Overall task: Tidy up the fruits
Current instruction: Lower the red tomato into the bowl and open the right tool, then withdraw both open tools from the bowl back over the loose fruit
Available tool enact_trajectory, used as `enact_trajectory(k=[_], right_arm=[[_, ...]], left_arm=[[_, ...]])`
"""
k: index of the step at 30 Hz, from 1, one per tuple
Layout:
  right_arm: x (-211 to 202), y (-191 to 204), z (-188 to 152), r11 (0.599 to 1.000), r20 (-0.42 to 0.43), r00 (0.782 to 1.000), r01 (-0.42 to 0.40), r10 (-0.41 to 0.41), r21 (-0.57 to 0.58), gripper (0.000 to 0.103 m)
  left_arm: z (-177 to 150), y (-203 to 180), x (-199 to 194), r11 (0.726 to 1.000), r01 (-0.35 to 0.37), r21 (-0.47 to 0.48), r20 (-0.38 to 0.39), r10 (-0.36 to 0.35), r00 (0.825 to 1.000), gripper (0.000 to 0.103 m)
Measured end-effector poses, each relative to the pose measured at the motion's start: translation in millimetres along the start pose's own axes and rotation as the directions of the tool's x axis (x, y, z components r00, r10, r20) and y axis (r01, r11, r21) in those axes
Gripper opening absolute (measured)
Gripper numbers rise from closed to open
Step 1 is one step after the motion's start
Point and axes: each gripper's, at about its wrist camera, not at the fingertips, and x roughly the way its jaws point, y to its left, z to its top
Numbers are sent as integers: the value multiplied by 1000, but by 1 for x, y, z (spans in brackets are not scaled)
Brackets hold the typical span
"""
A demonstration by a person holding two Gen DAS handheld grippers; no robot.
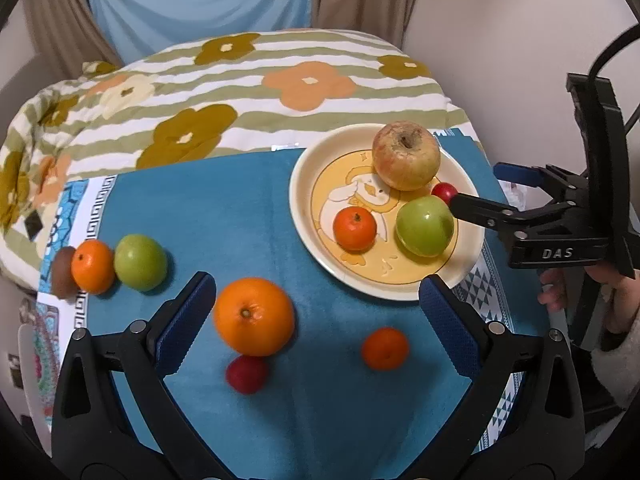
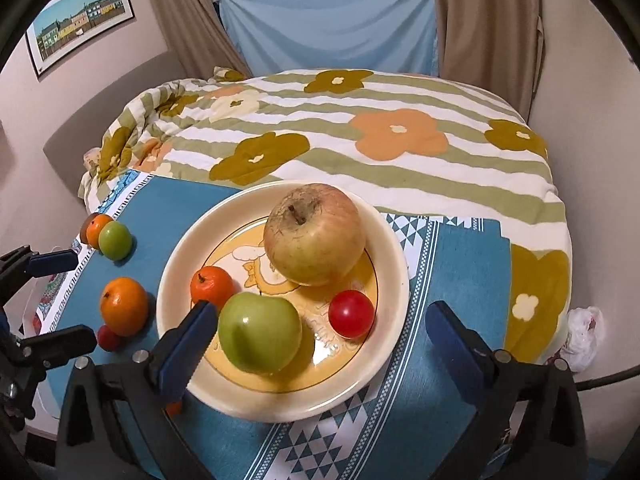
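Hovering with its jaws wide apart and empty, the left gripper [image 1: 316, 304] hangs over the blue cloth [image 1: 248, 208], just beside the near rim of the cream plate [image 2: 384, 364]. The right gripper [image 2: 320, 336], also spread open and holding nothing, reaches over that plate. On the plate sit a large yellow-red apple [image 2: 316, 232], a green apple [image 2: 260, 332], a small mandarin [image 2: 211, 285] and a red cherry tomato [image 2: 351, 313]. Left of the plate on the cloth lie a big orange [image 1: 254, 316], a red fruit [image 1: 246, 374] touching it, a lone mandarin [image 1: 385, 348], plus a second green apple [image 1: 140, 262], another mandarin [image 1: 93, 266] and a brown fruit [image 1: 64, 270] in a row.
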Motion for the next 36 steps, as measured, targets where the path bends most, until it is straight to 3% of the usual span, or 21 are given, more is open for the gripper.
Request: enact_trajectory(k=[16, 23, 28, 36], right_arm=[[-46, 22, 0, 999, 15, 1000, 18, -18, -39, 103], [-75, 47, -4, 999, 15, 1000, 21, -20, -39, 103], [-86, 70, -13, 999, 10, 999, 36, -36, 20, 103], [-92, 111, -37, 980, 19, 989, 143, -147, 136, 103]], left_arm=[[-7, 21, -56, 999, -24, -45, 85, 27, 996, 103], [-16, 42, -91, 1000, -26, -15, 137, 28, 990, 103], [-24, 64, -108, 1000, -6, 11, 147, 5, 989, 103], [-42, 97, -116, 996, 59, 68, 124, -67, 990, 103]])
